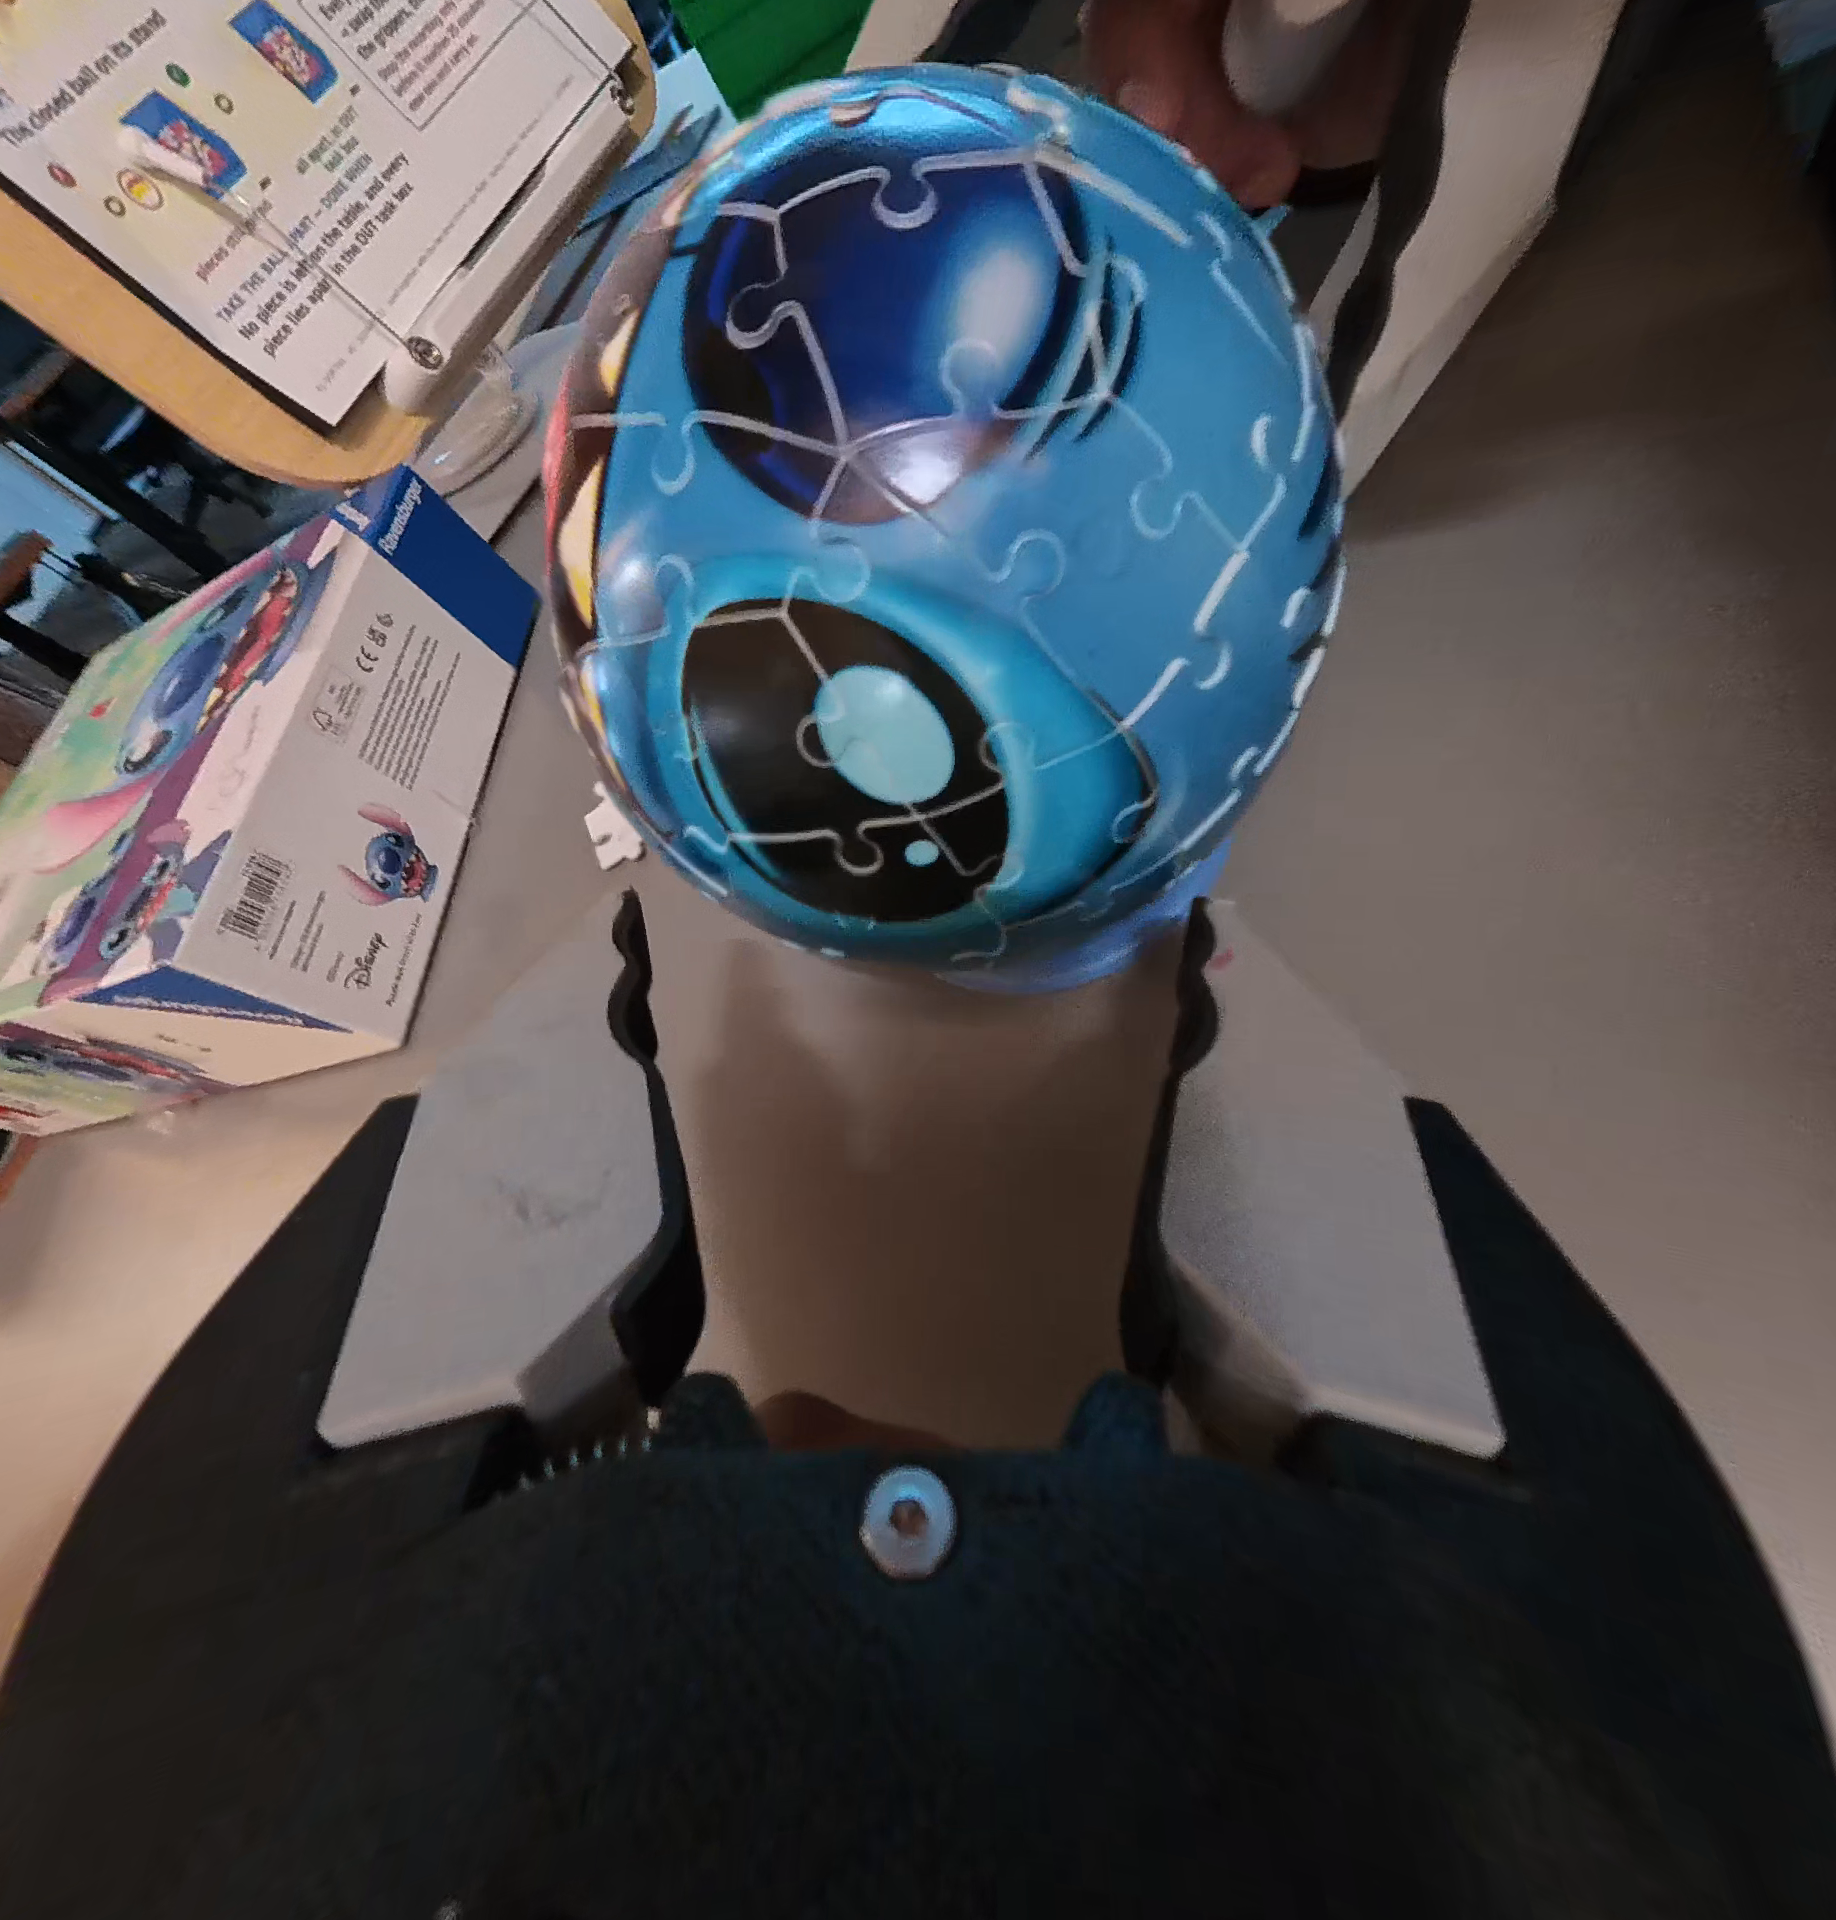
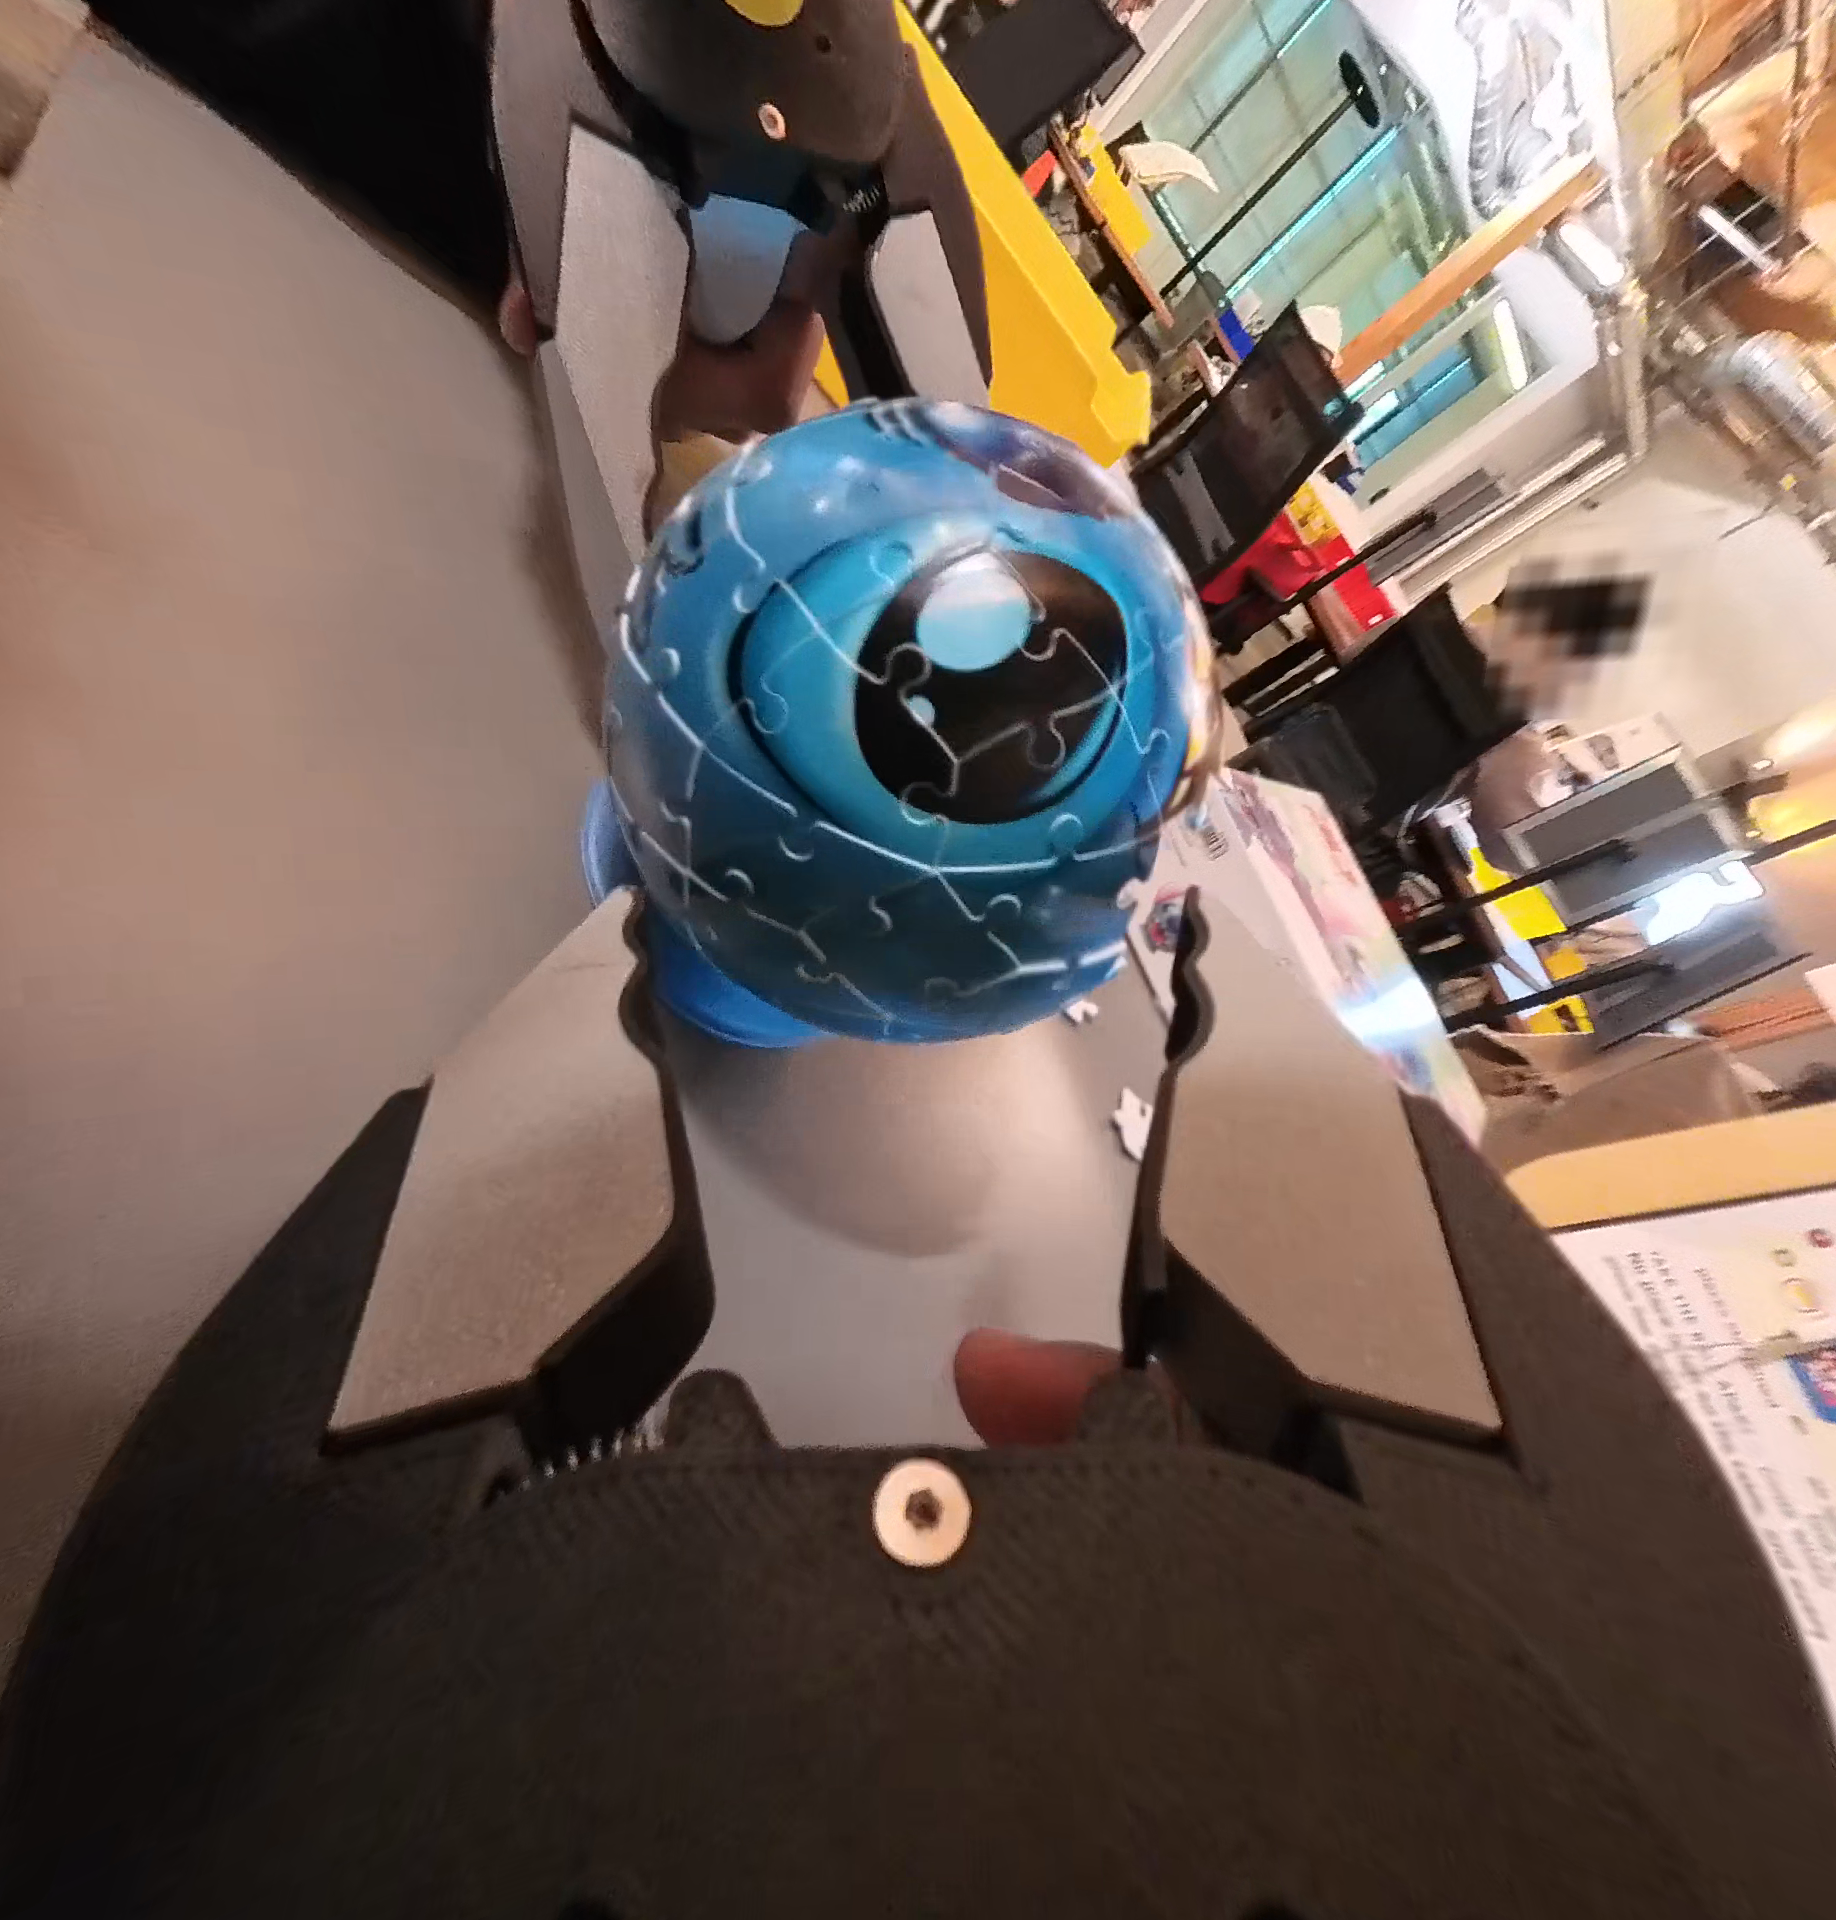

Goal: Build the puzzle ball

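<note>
Pale grey table (image 2: pixel 218 623), wooden board edge (image 1: pixel 166 353), tall windows (image 2: pixel 1309 187) beyond dark shelving (image 2: pixel 1340 665), yellow panel (image 2: pixel 1039 312), bright workshop light.

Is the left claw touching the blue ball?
Cannot tell. In the left wrist view the left claw stands open right under the puzzle ball; no gap or contact shows plainly.

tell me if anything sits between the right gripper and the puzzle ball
Nothing visible does. The right gripper is open with the puzzle ball just beyond its fingertips, on its blue stand; only bare table lies between the fingers. A loose white piece lies off to the side.
</note>
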The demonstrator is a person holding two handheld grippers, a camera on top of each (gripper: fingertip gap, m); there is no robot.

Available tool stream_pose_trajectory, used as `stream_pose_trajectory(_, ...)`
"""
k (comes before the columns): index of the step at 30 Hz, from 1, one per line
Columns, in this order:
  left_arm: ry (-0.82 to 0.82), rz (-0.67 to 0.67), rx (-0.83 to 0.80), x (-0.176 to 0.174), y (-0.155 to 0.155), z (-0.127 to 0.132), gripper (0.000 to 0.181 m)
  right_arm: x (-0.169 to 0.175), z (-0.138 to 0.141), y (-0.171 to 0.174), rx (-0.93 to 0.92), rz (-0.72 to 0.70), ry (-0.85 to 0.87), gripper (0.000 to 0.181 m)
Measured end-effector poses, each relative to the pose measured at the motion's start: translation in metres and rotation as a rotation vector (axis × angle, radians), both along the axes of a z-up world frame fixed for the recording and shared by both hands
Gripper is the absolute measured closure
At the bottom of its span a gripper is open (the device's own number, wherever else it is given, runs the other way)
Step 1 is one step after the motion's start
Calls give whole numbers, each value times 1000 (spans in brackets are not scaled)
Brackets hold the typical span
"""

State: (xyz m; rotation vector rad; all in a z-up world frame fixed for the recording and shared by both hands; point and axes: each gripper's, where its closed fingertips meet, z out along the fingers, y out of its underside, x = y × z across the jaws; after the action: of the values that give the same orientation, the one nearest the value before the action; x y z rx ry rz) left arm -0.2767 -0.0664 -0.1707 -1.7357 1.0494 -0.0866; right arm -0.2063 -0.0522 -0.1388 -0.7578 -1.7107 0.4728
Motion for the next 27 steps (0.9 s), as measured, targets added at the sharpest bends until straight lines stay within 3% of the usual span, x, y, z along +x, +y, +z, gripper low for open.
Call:
stream_pose_trajectory(11,24,16,-3,4,2,-3,87,-7,-5,1,37,-54,-3,84)
stream_pose_trajectory(19,-50,-34,-121,5,-8,8,87,-10,-3,-3,-160,-70,-35,82)
stream_pose_trajectory(27,-119,-138,-285,3,-14,1,85,-15,4,-16,-276,-91,-47,82)
